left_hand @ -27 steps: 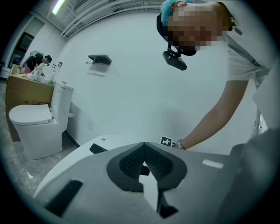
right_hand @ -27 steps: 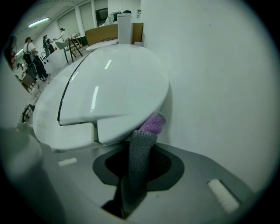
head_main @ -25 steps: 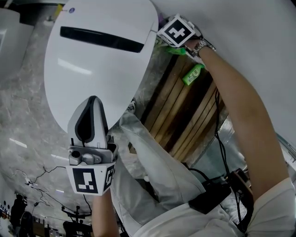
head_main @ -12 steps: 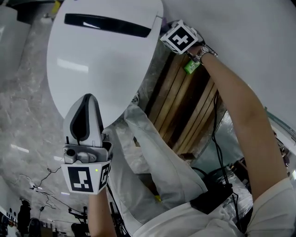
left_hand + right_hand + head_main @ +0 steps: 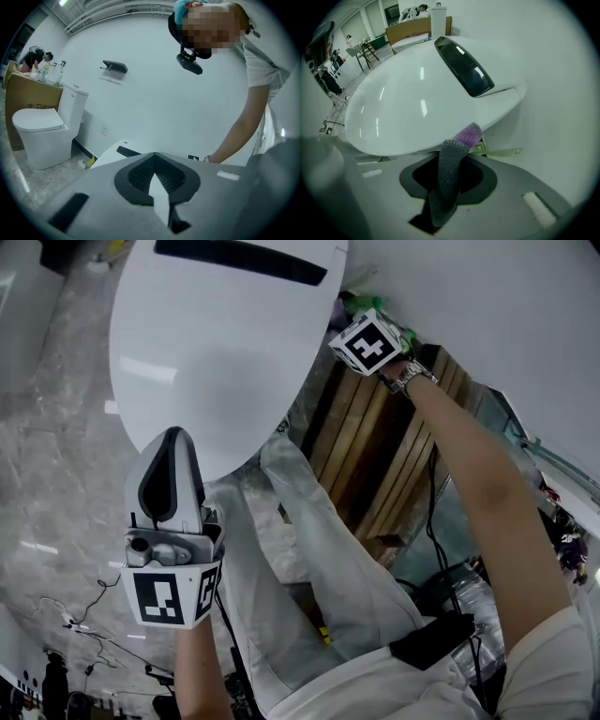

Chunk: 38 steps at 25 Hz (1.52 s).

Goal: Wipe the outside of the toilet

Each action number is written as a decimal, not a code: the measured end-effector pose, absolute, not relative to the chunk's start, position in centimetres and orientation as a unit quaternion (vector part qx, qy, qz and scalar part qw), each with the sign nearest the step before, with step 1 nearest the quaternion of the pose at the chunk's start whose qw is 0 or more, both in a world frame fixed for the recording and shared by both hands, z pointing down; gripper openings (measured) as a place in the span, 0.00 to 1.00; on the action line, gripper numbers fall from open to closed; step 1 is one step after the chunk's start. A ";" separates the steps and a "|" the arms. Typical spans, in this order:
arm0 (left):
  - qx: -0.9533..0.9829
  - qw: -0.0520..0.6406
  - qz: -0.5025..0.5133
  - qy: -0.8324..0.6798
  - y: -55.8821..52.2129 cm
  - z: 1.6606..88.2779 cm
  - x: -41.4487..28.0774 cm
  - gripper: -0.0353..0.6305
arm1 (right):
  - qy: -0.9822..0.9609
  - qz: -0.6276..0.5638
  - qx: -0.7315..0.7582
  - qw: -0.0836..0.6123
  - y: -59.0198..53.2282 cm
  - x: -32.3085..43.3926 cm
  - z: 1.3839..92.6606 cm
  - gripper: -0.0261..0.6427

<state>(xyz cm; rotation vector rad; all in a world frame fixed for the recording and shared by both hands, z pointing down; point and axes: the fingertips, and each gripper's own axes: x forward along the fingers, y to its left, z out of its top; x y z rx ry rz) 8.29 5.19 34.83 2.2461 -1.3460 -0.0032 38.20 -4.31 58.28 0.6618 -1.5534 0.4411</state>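
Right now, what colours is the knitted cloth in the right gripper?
Grey knitted cloth, purple tip; clearest in right gripper view.

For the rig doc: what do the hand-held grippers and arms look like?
Left hand-held gripper and right hand-held gripper: grey tapered shells, black pads, each with a white cube of black square markers. Short white sleeve, wristwatch on right wrist.

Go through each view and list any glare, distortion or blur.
Head view: evenly lit, soft highlights on the toilet lid. Left gripper view: strong fisheye bending, dark corners, a mosaic patch at the top. Right gripper view: same fisheye rim, bright glare streaks on the lid, the cloth looming large.
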 end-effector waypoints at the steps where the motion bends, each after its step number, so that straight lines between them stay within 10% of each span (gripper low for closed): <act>1: 0.831 0.260 -0.002 -0.492 5.6 34.8 8.0 0.06 | -0.680 0.200 0.293 0.642 -3.3 37.9 58.4 0.18; 38: 0.832 0.208 0.004 -0.514 16.7 32.0 -2.3 0.06 | -0.700 0.305 0.318 0.561 20.1 22.8 62.1 0.18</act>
